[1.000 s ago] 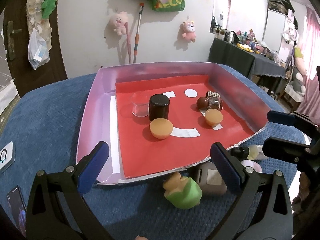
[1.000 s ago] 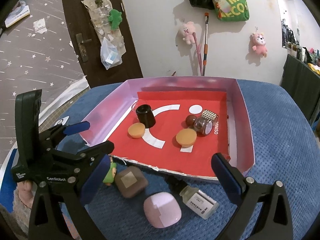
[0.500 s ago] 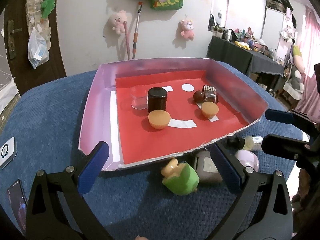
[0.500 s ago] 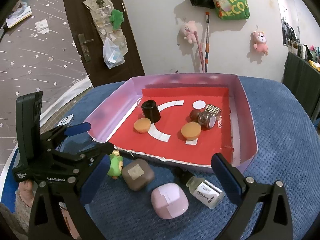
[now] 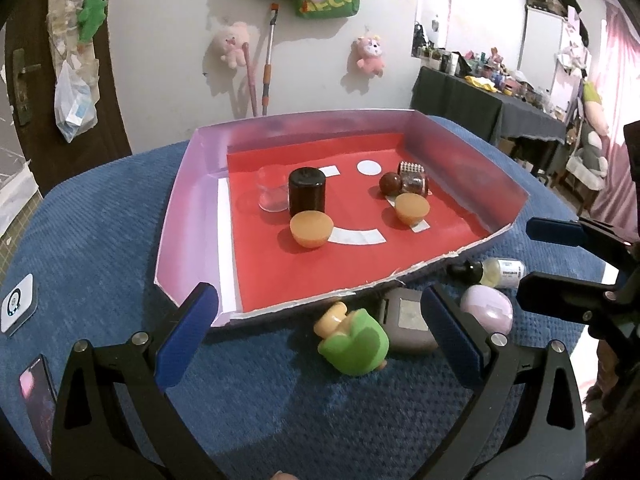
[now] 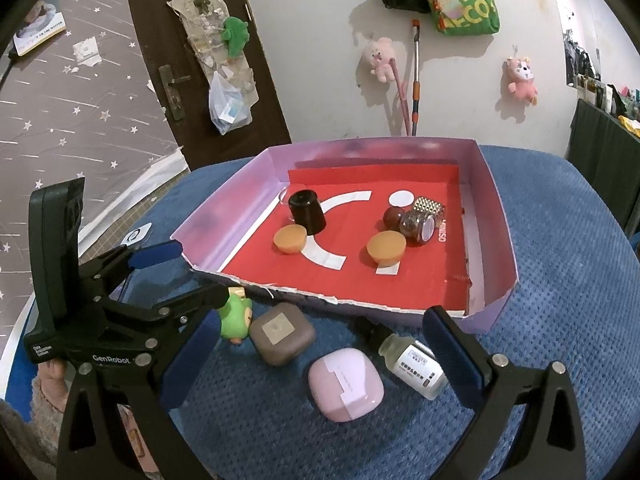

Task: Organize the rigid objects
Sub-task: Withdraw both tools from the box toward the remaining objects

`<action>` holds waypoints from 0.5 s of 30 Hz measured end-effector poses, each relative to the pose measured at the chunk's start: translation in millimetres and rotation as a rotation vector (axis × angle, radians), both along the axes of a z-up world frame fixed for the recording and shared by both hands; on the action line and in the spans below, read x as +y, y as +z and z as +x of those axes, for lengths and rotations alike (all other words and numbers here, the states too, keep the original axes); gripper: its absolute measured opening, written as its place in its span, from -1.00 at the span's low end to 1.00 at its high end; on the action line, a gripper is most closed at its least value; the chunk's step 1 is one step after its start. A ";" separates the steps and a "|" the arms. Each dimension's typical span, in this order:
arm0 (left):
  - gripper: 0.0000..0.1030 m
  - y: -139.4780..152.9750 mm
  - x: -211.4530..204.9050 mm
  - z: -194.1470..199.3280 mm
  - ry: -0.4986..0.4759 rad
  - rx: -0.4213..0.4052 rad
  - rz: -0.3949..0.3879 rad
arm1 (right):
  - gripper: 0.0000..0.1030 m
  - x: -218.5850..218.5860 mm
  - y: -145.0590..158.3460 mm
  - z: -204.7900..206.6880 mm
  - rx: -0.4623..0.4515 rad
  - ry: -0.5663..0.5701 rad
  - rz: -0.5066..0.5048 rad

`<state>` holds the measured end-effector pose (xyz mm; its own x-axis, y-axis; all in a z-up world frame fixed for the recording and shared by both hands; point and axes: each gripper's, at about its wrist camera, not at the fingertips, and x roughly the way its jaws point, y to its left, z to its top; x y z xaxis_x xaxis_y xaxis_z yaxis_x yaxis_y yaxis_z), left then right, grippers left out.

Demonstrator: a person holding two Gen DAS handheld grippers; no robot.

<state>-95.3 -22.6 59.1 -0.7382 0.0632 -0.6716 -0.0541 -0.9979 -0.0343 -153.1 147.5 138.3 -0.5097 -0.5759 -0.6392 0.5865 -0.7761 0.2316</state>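
A purple tray [image 5: 188, 184] with a red floor holds a black jar [image 5: 307, 192], a clear glass [image 5: 272, 194], two orange bowls [image 5: 311, 229], a brown ball [image 5: 390, 183] and a studded jar [image 5: 414, 178]. In front of it on the blue cloth lie a green duck toy [image 5: 356, 346], a brown case [image 5: 406, 322], a pink case [image 6: 346, 384] and a small white bottle [image 6: 414, 364]. My left gripper [image 5: 320, 340] is open just above the duck toy. My right gripper [image 6: 320, 356] is open over the pink case.
A phone [image 5: 36, 388] and a white card [image 5: 16, 304] lie on the cloth at the left. A door [image 6: 200, 40] and a wall with plush toys [image 5: 230, 44] stand behind. A cluttered dark table [image 5: 480, 96] is at the far right.
Both grippers have pulled back and up from the tray, so the loose items in front of it show more fully. Nothing was gripped or moved.
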 end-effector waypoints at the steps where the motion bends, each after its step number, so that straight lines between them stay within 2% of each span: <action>1: 1.00 -0.7 1.1 1.1 -0.001 -0.002 -0.006 | 1.00 0.4 -1.0 0.4 -0.002 0.001 0.000; 5: 1.00 -4.3 3.4 3.2 -0.010 -0.021 -0.011 | 1.00 2.7 -5.0 3.7 -0.015 0.004 0.000; 15: 1.00 -13.3 -2.1 7.3 -0.009 -0.055 0.034 | 1.00 8.3 -14.7 6.6 -0.044 0.001 0.008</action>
